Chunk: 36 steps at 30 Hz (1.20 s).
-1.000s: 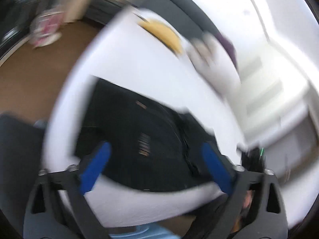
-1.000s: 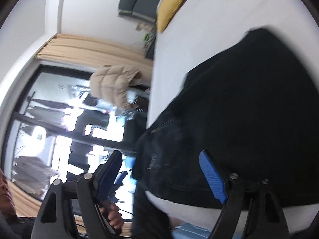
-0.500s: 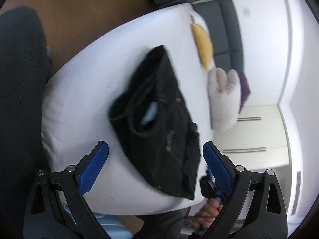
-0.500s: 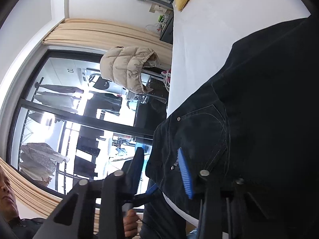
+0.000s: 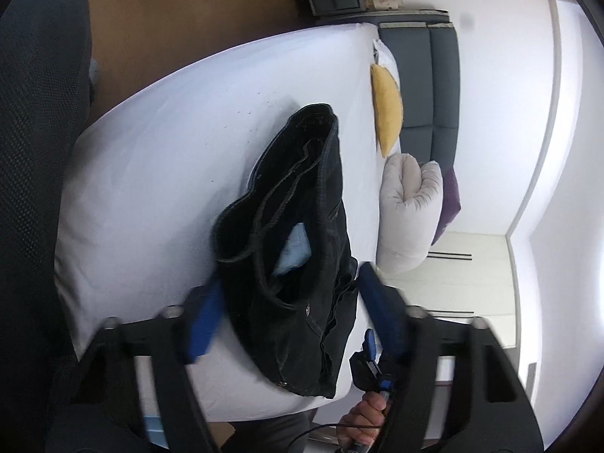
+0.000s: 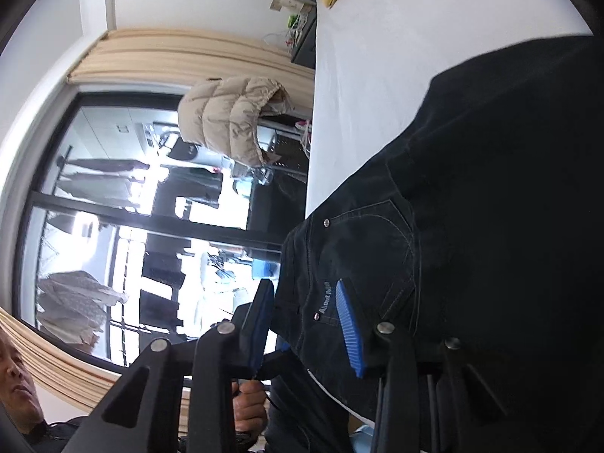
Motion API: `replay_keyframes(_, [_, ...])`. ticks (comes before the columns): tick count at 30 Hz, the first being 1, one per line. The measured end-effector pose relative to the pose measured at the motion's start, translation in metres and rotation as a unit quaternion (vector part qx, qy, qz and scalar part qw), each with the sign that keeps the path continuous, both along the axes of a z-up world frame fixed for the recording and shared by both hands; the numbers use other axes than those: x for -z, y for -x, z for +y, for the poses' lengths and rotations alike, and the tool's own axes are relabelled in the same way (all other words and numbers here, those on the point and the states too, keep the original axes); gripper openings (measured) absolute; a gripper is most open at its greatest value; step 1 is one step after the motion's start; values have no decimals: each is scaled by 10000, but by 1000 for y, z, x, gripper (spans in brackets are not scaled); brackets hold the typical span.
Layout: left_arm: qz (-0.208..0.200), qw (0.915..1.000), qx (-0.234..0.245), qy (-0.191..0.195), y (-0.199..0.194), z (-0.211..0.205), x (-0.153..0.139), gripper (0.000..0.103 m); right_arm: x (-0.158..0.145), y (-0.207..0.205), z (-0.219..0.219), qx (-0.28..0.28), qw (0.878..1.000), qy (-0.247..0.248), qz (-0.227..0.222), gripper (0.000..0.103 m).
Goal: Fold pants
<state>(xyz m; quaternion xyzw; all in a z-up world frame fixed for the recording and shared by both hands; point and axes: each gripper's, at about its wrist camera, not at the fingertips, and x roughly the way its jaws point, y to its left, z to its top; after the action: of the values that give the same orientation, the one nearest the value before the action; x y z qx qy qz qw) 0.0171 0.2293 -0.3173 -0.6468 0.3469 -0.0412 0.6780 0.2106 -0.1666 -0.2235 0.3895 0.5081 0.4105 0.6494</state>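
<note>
The left gripper [image 5: 288, 311], black-framed with blue pads, stands with its jaws apart on either side of the waistband end of the black denim pants [image 5: 298, 249], gripping nothing. The right gripper [image 6: 304, 324], of the same build, has its jaws narrowly apart, with the pants' [image 6: 472, 226] waistband edge between the pads; whether they pinch the cloth I cannot tell. The pants lie bunched lengthwise on the white-sheeted bed [image 5: 162, 173], their waist at the near edge and slightly overhanging it, a pale pocket lining showing. At the far edge lie a flat yellow cushion [image 5: 387, 111] and a rolled cream duvet [image 5: 409, 211]. A beige puffer jacket [image 6: 230, 120] hangs beyond the bed's side.
</note>
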Motion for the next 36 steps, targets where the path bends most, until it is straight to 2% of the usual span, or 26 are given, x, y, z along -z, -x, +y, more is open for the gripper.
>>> replay_keyframes(2, [36,9999,94,-82,-2,-4,-2,37,-2,-4,5,-103,9999,131,10,39])
replay_keyframes(3, [49,9998,126,-124,-2,-5,-3,34,-2,-6,7,-137,9997,189,22,39])
replay_keyframes(9, [-108,9978,240,-607,-8,-9,-24,21,4,-18,14,-318,9970,681,193,39])
replay_keyframes(13, [-314,9913,452,-1194,-18,-17,-51,18,22,-29,20,-468,9925,1026,474,39])
replay_keyframes(14, [-362,9885,526,-1374,-22,-20,-59,17,33,-34,23,-538,9892,1214,625,35])
replay_keyframes(15, [-398,9863,585,-1490,-24,-23,-65,17,41,-36,24,-578,9856,1413,728,25])
replay_keyframes(16, [-445,9835,654,-1628,-28,-28,-73,16,52,-38,26,-629,9814,1615,825,2])
replay_keyframes(17, [-501,9795,744,-1805,-31,-33,-81,16,63,-40,26,-635,9771,1825,893,0])
replay_keyframes(19, [-624,9705,894,-2153,-37,-43,-97,16,69,-41,21,-562,9800,1648,959,0])
replay_keyframes(24, [-957,9472,1341,-2752,-62,-82,-135,15,70,-29,13,-456,9848,1519,705,0])
replay_keyframes(27, [-1237,9243,1738,-3165,-83,-121,-162,15,70,-26,7,-438,9868,1395,700,0])
replay_keyframes(28, [-1318,9158,1885,-3292,-94,-137,-170,15,69,-25,5,-439,9875,1351,681,3])
replay_keyframes(30, [-1511,8939,2220,-3590,-102,-170,-182,15,59,-26,-2,-384,9906,1206,528,31])
replay_keyframes(31, [-1570,8853,2351,-3693,-109,-186,-186,15,52,-25,-6,-304,9930,1059,428,55])
replay_keyframes(32, [-1630,8756,2513,-3789,-115,-204,-188,15,42,-25,-13,-188,9952,900,330,71])
replay_keyframes(34, [-1702,8615,2769,-3902,-124,-233,-189,15,22,-26,-28,-63,9977,657,145,82])
replay_keyframes(36, [-1780,8463,3023,-4009,-129,-261,-188,15,4,-30,-43,-164,9990,410,47,84])
